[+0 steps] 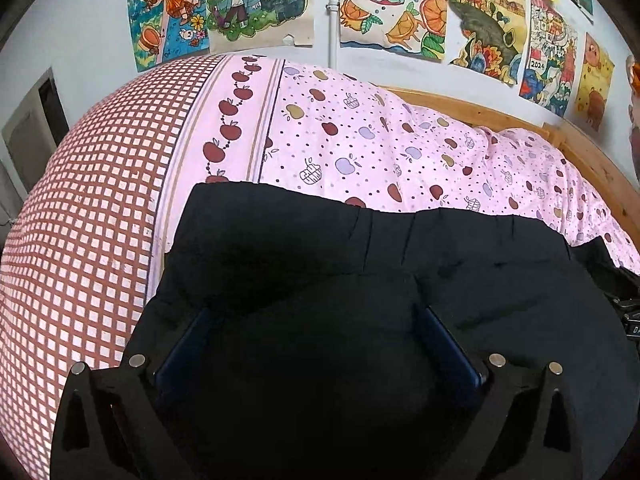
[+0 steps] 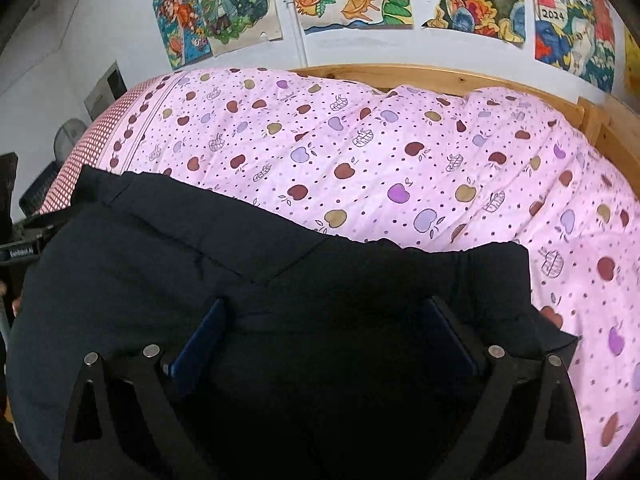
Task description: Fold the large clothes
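Note:
A large black garment lies spread on the bed with its waistband edge toward the far side; it also shows in the right wrist view. My left gripper is open, its blue-padded fingers wide apart just over the garment's left part. My right gripper is open too, its fingers wide apart over the garment's right part. No cloth is pinched between either pair of fingers. The cloth under the gripper bodies is hidden in shadow.
The bed has a pink apple-print cover with a red-checked section at the left. A wooden bed frame runs along the far side. Colourful drawings hang on the white wall. The other gripper's edge shows at the right.

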{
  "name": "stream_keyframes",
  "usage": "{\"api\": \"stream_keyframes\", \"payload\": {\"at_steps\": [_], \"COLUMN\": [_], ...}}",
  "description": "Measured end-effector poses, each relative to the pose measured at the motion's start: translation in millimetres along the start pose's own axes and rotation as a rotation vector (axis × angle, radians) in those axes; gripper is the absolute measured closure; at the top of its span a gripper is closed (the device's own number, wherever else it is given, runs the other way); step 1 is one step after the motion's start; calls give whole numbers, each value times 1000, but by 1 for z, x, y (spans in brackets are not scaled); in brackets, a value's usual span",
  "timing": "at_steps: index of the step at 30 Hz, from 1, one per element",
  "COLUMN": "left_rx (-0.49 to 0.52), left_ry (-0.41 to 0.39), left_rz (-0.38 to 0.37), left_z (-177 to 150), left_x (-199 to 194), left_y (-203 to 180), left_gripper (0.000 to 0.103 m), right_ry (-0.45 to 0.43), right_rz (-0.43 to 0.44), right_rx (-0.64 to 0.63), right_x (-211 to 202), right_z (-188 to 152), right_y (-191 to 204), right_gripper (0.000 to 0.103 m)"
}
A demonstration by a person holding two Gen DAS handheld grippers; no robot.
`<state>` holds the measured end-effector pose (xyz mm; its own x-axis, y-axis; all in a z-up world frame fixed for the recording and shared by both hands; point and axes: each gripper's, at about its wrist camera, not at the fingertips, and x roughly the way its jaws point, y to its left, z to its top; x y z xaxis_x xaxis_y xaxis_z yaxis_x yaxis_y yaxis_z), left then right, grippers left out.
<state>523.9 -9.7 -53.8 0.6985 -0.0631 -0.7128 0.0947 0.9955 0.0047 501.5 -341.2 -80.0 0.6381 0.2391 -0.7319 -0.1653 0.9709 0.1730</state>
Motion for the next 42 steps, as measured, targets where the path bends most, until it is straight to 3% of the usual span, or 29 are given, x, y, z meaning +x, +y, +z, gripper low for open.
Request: {"api": "stream_keyframes", "payload": {"at_steps": [11, 42], "left_rx": [-4, 39], "left_ry": [15, -9], "left_rz": [-6, 55], "left_z": [-4, -13], "left_x": [7, 3], "left_y": [0, -8], "left_gripper": [0, 0], "right_ry": [14, -52], "right_rz": [-56, -83], "right_rx": [-18, -32], "right_x": [8, 2], "right_z": [3, -8], "right_y": [8, 11], "right_gripper": [5, 4]}}
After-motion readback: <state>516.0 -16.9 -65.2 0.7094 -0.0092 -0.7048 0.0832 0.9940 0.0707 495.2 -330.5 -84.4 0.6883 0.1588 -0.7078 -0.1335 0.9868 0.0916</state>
